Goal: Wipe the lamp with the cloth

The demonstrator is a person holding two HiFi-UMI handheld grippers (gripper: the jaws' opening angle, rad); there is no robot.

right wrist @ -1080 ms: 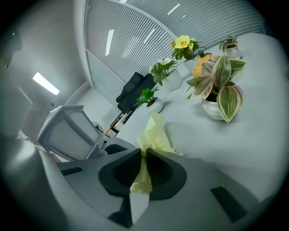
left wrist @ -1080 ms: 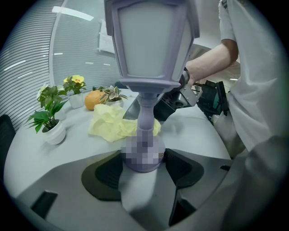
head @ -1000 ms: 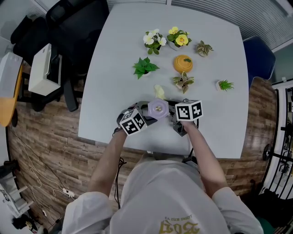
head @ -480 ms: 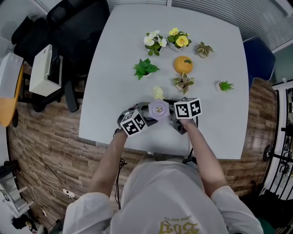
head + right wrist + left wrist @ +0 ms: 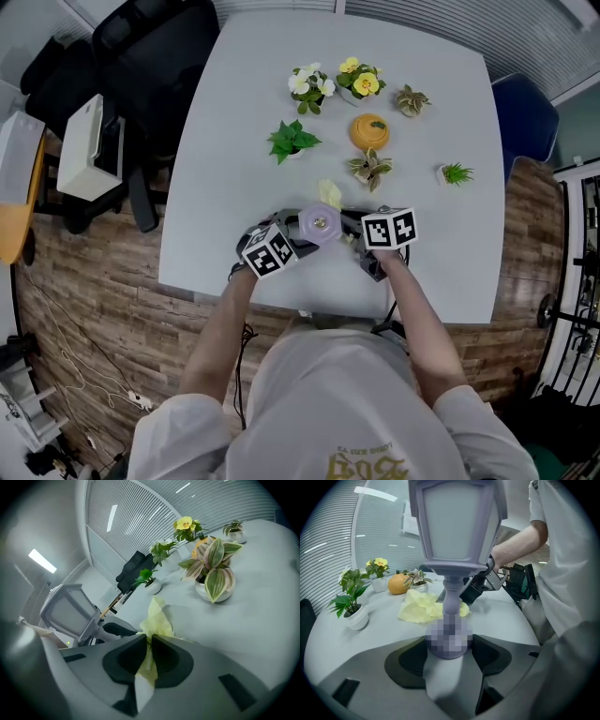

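Lamp (image 5: 457, 527) upright at the worktop's (image 5: 234, 187) near edge
The left gripper's (image 5: 449, 648) jaws are clamped on the lavender lamp's base. Just beside it, the right gripper's (image 5: 149, 656) jaws are pinched on the yellow cloth (image 5: 157, 620).

1 table (image 5: 244, 112) is carrying 6 potted plants: white-flowered plant (image 5: 307, 84), yellow-flowered plant (image 5: 359, 80), leafy green plant (image 5: 291, 141), near variegated plant (image 5: 371, 167), far variegated plant (image 5: 411, 98) & spiky green plant (image 5: 457, 173). Also sitting there: 1 orange ornament (image 5: 370, 131), 1 lamp (image 5: 321, 223), 1 cloth (image 5: 329, 193). 2 grippers are showing: left gripper (image 5: 449, 641), right gripper (image 5: 149, 653). 2 chairs are standing alongside: black chair (image 5: 150, 37), blue chair (image 5: 523, 117).
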